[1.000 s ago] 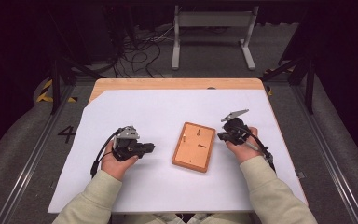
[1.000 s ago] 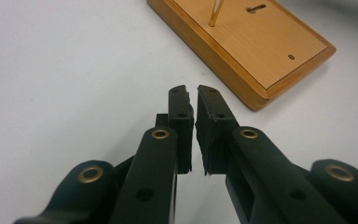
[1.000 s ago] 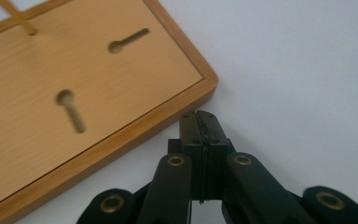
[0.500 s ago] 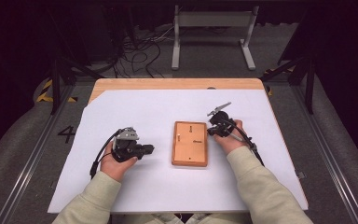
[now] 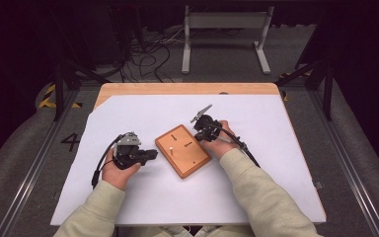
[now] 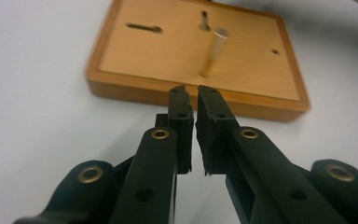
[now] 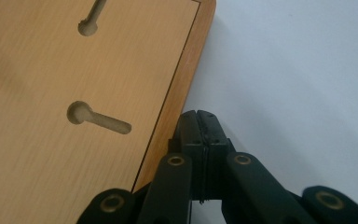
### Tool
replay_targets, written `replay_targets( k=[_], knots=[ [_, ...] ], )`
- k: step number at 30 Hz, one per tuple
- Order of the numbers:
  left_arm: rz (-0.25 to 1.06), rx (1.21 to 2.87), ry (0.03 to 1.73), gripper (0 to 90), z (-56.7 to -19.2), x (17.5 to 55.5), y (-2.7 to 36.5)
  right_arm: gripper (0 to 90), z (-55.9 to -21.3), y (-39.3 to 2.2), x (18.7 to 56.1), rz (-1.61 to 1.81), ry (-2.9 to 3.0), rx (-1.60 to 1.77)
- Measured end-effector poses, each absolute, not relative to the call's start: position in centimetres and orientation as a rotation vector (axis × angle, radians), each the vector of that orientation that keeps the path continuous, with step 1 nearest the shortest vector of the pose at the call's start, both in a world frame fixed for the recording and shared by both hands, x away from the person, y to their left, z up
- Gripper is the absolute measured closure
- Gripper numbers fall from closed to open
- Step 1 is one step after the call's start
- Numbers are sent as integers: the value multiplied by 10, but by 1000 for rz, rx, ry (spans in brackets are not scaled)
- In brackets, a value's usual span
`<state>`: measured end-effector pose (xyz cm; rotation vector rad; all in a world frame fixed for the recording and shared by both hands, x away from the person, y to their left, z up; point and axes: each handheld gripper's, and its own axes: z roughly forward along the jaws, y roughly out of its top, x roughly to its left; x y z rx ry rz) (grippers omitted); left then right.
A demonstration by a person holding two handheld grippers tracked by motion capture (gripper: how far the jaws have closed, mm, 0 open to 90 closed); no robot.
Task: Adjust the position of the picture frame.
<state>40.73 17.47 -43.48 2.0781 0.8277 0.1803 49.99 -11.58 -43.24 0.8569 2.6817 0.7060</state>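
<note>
Right fingers: pressed together with nothing between them; in the right gripper view the tips [image 7: 200,122] sit just beside the raised rim of the wooden board [image 7: 74,84], at the board's 3 o'clock side. Whether they touch the rim I cannot tell.
Left fingers: a narrow gap, nothing held; in the left gripper view the tips [image 6: 192,98] point at the near edge of the board, just short of it, with the metal peg [image 6: 213,52] standing upright at 12 o'clock from them.
Right gripper: in the high view it [image 5: 203,129] lies at the board's 2 o'clock corner.
Left gripper: in the high view it [image 5: 148,155] is at 9 o'clock of the board, near but apart.
Board: it lies on the white counter [image 5: 276,163] near its middle, flat, with two keyhole slots [image 7: 98,119] cut in its face.
Change: the board was almost square to the counter edge half a second ago; now it is turned, one corner pointing to 12 o'clock. The right gripper has come inward to the left and a little up the picture. The left gripper has kept its place.
</note>
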Motion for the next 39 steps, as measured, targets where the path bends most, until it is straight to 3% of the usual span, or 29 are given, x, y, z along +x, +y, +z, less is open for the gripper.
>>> replay_targets(
  k=[7, 13, 20, 24, 28, 39],
  knots=[
    [257, 2030, 936, 856, -436, 430, 186, 900, -419, -125, 491, 736, 2593, 859],
    [361, 2077, 845, 882, -419, 451, 175, 900, -400, -168, 463, 841, 2525, 913],
    [305, 2121, 851, 899, -429, 485, 162, 900, -393, -216, 429, 929, 2498, 962],
    [302, 2162, 864, 899, -443, 497, 156, 900, -393, -227, 410, 982, 2487, 970],
    [218, 2205, 876, 900, -458, 503, 153, 900, -391, -231, 397, 1032, 2478, 965],
    [157, 2292, 820, 900, -454, 479, 146, 900, -388, -222, 377, 1061, 2528, 897]
  ],
)
